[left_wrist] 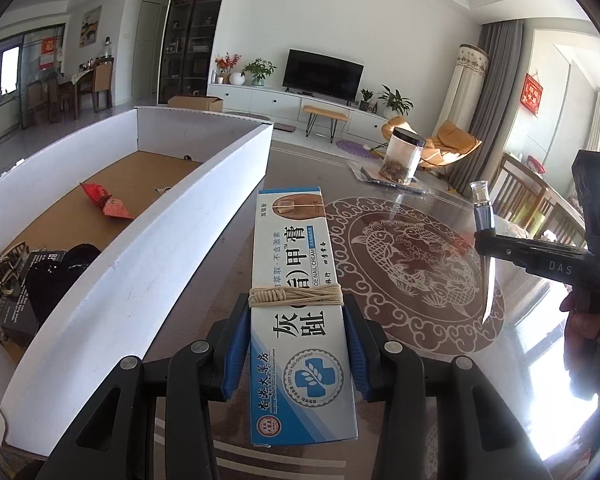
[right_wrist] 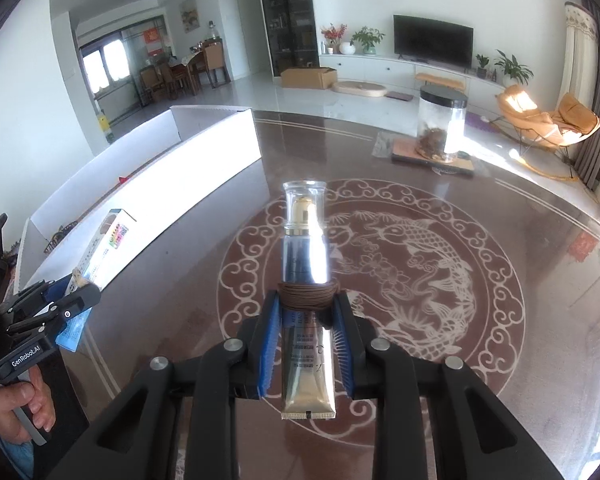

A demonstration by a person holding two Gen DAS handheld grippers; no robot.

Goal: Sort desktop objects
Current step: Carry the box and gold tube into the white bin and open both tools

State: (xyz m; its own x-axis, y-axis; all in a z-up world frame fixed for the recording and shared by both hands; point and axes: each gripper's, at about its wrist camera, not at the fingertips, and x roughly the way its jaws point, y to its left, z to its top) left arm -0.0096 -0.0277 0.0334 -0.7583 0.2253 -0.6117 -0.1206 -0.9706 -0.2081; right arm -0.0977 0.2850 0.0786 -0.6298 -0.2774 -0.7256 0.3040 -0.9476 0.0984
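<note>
Now L claw [left_wrist: 296,344] w/ ointment box [left_wrist: 300,280]; R claw [right_wrist: 306,332] w/ tube [right_wrist: 306,280]

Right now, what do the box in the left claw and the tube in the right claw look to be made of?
Ointment box: printed paperboard, slightly glossy, with sharp folded edges; cream cord wraps it. Cosmetic tube: probably soft plastic or laminate with a mirror-like metallic finish, crimped flat at its end, and a clear hard cap.

Background: television [left_wrist: 323,74] on white cabinet [left_wrist: 300,106], potted plants [left_wrist: 396,100], orange rocking chair [right_wrist: 548,120], cardboard box [right_wrist: 308,77], dining chairs [right_wrist: 172,76].
</note>
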